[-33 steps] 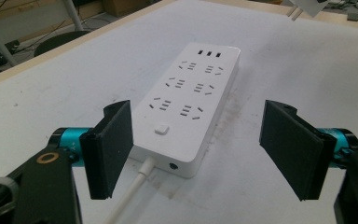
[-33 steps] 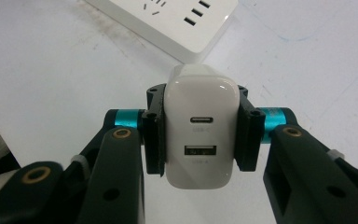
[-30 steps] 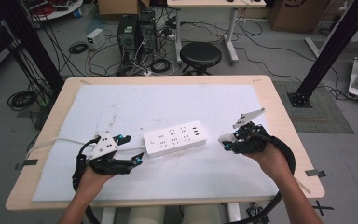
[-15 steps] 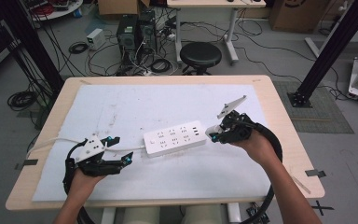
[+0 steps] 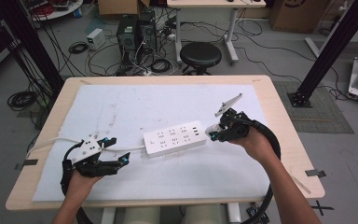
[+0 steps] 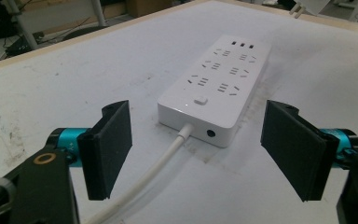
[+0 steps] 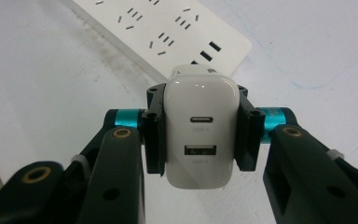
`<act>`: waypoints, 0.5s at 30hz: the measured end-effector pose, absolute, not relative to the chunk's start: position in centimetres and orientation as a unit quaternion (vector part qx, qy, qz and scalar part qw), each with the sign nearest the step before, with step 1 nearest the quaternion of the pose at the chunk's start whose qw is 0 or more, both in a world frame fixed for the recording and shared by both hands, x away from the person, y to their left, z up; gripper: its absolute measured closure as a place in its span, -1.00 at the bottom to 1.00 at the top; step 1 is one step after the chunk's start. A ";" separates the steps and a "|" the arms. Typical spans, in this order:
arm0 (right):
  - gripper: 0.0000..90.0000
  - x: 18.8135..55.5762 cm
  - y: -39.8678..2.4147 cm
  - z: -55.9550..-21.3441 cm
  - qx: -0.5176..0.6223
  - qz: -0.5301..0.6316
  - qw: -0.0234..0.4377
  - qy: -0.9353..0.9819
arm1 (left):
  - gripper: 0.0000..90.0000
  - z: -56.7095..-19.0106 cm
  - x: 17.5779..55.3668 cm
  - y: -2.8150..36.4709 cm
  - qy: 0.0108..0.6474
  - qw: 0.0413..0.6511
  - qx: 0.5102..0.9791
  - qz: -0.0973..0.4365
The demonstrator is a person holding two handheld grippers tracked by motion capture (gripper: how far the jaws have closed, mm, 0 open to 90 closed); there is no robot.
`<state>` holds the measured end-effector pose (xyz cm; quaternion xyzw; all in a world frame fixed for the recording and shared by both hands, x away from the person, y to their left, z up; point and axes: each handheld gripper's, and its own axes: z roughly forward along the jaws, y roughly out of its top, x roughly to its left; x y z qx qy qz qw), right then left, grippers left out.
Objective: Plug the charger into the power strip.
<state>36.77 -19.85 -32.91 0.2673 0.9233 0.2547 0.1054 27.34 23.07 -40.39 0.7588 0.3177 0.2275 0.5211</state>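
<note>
**Charger brought up to the strip's end**

Moved since the earlier frames: right gripper [image 5: 218, 132], carried in from the bench's right side to just beside the USB end of the power strip [image 5: 178, 138]; left gripper [image 5: 116, 150], pulled back toward the near left, off the strip.

Now pinching a white USB wall charger [image 7: 196, 135] between both jaws, ports turned toward the camera, prongs presumably aimed at the strip, likely so as to plug straight in. Hovering over the strip's corner, not yet seated as far as can be judged.

Spread wide on the left, holding nothing, lined up along the strip's cord [image 6: 158, 163] and switch end, probably ready to brace. Lying flat mid-bench [image 5: 279, 116] on the white sheet [image 5: 121, 107], sockets up.
</note>
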 end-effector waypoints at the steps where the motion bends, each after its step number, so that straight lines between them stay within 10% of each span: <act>1: 0.41 36.7 -20.1 -32.9 0.272 0.257 0.101 0.922 | -0.45 -40.4 27.4 23.0 0.317 0.522 0.759 0.228; 15: 0.41 36.8 -21.6 -31.9 0.226 0.231 0.109 0.940 | -0.45 -40.4 27.5 22.9 0.317 0.521 0.760 0.227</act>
